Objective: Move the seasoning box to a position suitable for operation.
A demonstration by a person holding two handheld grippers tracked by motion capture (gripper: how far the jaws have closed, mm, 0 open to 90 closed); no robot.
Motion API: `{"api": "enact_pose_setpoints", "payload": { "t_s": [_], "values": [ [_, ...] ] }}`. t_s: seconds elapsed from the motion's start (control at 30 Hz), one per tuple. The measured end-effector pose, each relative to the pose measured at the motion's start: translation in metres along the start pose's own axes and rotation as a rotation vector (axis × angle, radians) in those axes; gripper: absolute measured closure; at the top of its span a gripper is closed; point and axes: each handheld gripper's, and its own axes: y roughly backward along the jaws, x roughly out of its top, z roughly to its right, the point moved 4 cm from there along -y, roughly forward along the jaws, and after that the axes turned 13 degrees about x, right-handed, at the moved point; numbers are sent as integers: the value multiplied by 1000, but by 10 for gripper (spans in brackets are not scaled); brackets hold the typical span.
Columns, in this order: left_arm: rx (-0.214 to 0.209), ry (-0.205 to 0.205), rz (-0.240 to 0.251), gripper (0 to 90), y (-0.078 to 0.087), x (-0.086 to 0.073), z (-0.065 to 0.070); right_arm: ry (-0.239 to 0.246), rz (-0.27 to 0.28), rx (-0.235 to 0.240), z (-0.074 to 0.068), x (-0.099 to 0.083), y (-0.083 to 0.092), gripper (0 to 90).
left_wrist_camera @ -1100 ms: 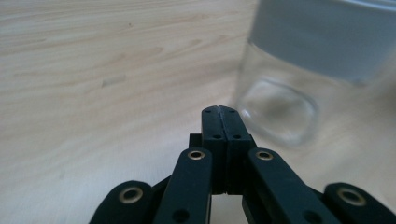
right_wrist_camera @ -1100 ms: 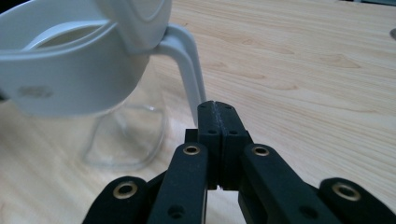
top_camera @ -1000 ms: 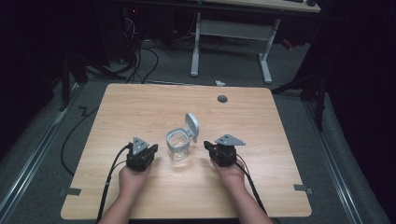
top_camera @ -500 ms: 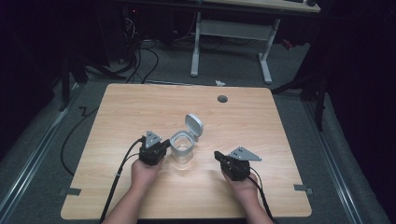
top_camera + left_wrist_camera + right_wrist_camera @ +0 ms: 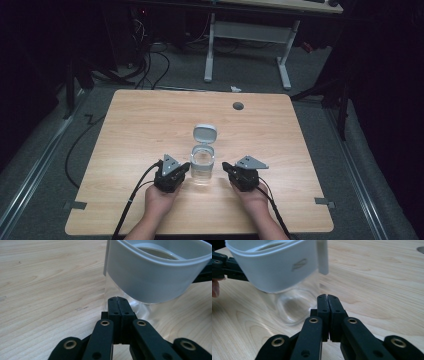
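High view first: a clear jar (image 5: 202,167) stands upright near the front middle of the desk (image 5: 150,115), its grey flip lid (image 5: 205,133) hinged open and tipped back on the far side. The left gripper (image 5: 184,169) sits just beside the jar on its left and the right gripper (image 5: 226,167) just beside it on the right, so the jar is squarely between them. The left looks a touch closer, nearly touching the glass; the right has a small gap. Both hands rest low on the desk, forearms coming straight in, grippers angled inward toward the jar.

Left gripper view: the fingers (image 5: 117,305) are pressed together, nothing between them. The jar (image 5: 152,277) is right ahead and slightly to the right, its white collar looming above the tips. Can't tell whether the tips actually touch the glass.

Right gripper view: same story, fingers (image 5: 327,303) closed on nothing, the jar (image 5: 277,267) ahead and off to the left, the lid's hinge strap (image 5: 322,256) hanging down its side. The left gripper (image 5: 227,267) peeks in behind it.

My guess is that either hand has to spread its fingers before it can grab anything, since the jar's axis is vertical and both come in sideways.
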Motion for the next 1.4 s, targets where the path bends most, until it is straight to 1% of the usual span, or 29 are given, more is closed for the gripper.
{"api": "enact_pose_setpoints", "payload": {
  "t_s": [0.03,0.1,0.13,0.17,0.23,0.3,0.43,0.47,0.53,0.6,0.73,0.77,0.8,0.83,0.93,1.0,1.03,1.07,1.1,1.2,1.33,1.37,1.4],
  "values": [
    [-3,-5,0,900,1,0,1,6,-4,5,-2,1,-2,889],
    [-7,-1,1,900,2,-1,3,11,-10,14,-8,2,-6,889],
    [-11,2,2,900,3,-1,4,11,-10,14,-8,2,-6,889],
    [-14,4,3,900,4,-2,5,20,-13,17,-11,2,-8,889],
    [-19,7,3,900,4,-3,5,23,-14,18,-11,2,-8,889],
    [-20,9,5,900,5,-4,5,28,-15,21,-15,1,-10,891],
    [-16,11,10,900,7,-4,0,25,-17,23,-16,0,-11,890],
    [-14,19,7,890,8,-4,-2,31,-16,23,-16,1,-10,890],
    [-7,29,-1,875,12,-5,-8,24,-11,20,-16,2,-6,890],
    [-6,34,-2,874,14,-5,-9,22,-7,19,-15,2,-5,890],
    [-22,8,12,874,23,-9,-10,20,5,-4,-10,6,2,894],
    [-35,-2,12,874,28,-12,-8,18,6,-10,-8,6,4,898],
    [-35,-2,12,874,28,-12,-8,18,6,-10,-8,6,4,898],
    [-48,-22,2,874,31,-15,-5,12,4,-23,-5,8,6,899],
    [-53,-25,0,880,33,-17,-2,7,6,-29,-2,10,8,899],
    [-54,-26,-14,884,34,-20,1,3,17,-30,0,13,9,899],
    [-51,-35,-28,885,34,-23,3,0,27,-32,4,16,10,899],
    [-51,-35,-28,885,34,-23,3,0,27,-32,4,16,10,899],
    [-52,-35,-43,885,34,-26,5,-10,30,-31,5,17,11,899],
    [-61,-46,-53,885,35,-28,9,0,34,-33,11,20,9,899],
    [-61,-39,-70,888,35,-30,13,-10,32,-34,20,24,7,899],
    [-64,-41,-72,888,35,-31,15,-10,32,-34,20,24,7,899],
    [-70,-45,-73,888,36,-32,17,-3,32,-40,24,27,6,899]
  ]
}}
